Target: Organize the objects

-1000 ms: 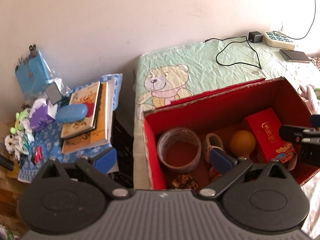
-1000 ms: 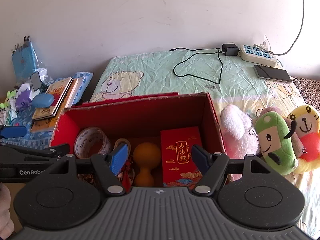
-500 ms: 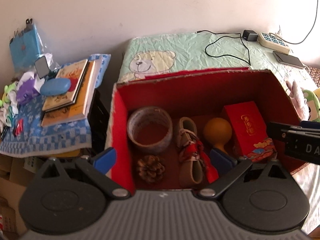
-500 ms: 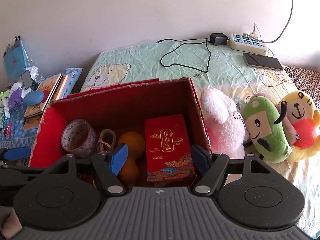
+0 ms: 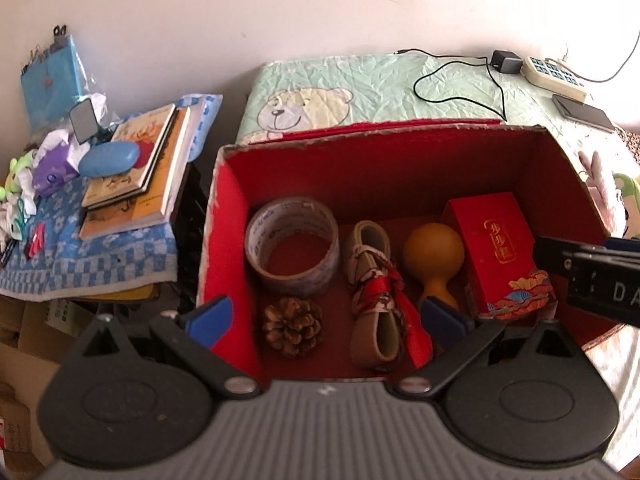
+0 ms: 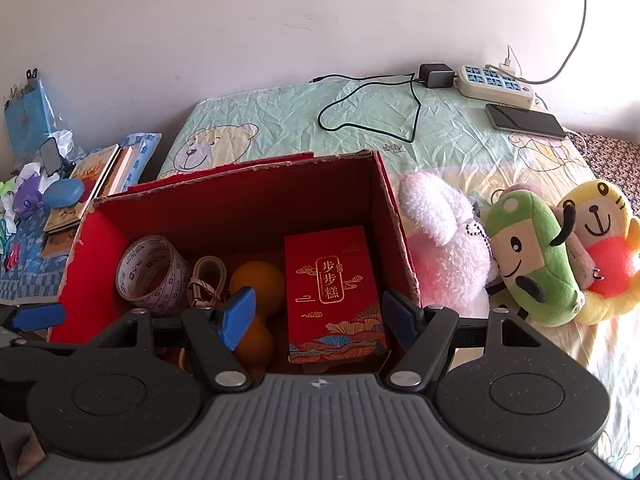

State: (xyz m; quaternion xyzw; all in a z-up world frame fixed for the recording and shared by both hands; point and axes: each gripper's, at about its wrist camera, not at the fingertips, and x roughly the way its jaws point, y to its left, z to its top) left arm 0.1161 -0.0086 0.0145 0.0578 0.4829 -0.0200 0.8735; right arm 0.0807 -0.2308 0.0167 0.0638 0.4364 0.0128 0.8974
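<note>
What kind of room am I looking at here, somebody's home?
Most likely a bedroom in a home. A bed with a teddy-bear sheet fills the view, plush toys lie on it beside a red box, and a phone sits by a power strip.

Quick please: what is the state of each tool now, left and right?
Left tool: open, holding nothing, above the red cardboard box.
Right tool: open, holding nothing, above the same box.

Left gripper (image 5: 326,318) jaws spread wide, empty, angled downward, right gripper (image 6: 318,316) jaws likewise wide apart, empty, level beside it on its right
</note>
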